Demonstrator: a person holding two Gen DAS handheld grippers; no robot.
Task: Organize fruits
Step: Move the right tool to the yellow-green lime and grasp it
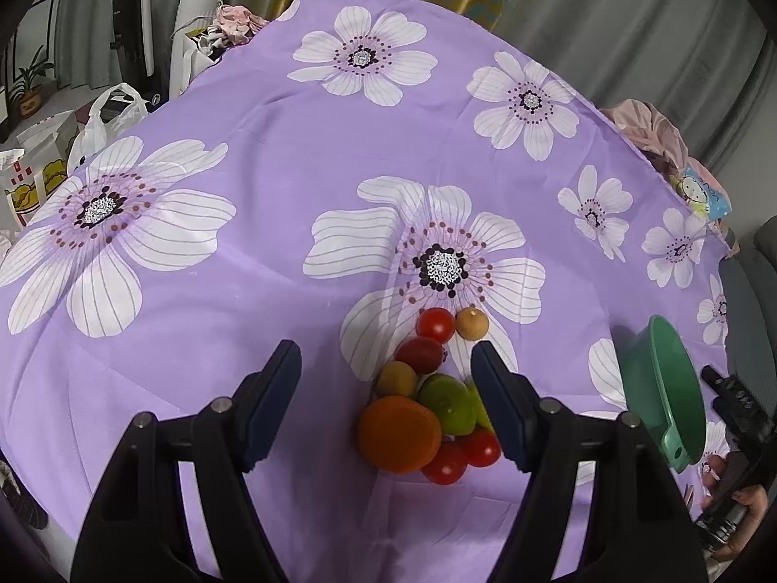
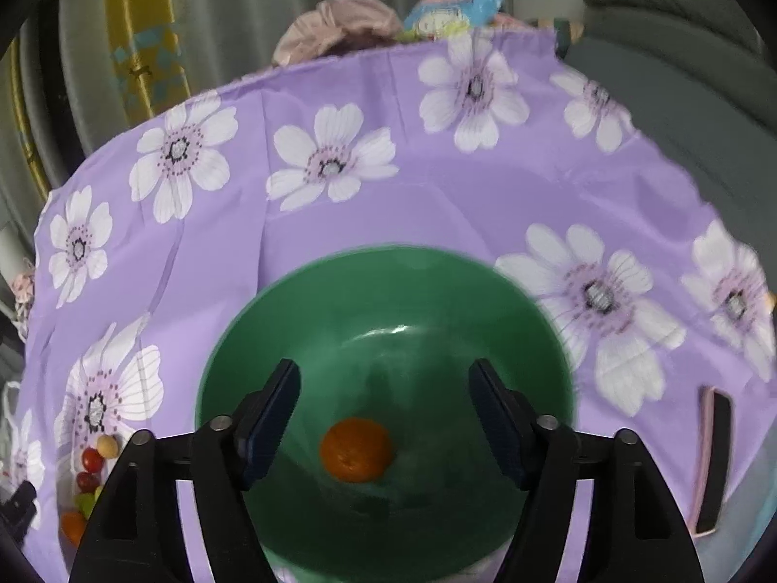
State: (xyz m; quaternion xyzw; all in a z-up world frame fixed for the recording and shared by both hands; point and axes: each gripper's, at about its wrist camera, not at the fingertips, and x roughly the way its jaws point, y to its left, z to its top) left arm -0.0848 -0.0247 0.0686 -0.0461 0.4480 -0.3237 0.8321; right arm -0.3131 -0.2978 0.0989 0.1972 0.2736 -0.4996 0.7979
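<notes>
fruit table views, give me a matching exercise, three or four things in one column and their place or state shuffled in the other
Things:
1. orange
2. lime
3. green bowl
4. left gripper

Places or states:
A. jaws open above the fruit pile
B. alone inside the bowl
C. in the pile on the cloth
D. on the purple cloth, beside the pile

Pairs: 1-B, 2-C, 3-D, 4-A

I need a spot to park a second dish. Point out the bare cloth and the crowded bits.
Bare: the wide stretch of purple tablecloth left of and beyond the fruit pile, and the cloth beyond the green bowl. Crowded: the fruit pile itself, close between the left tool's open fingers, and the gap between pile and bowl.
</notes>
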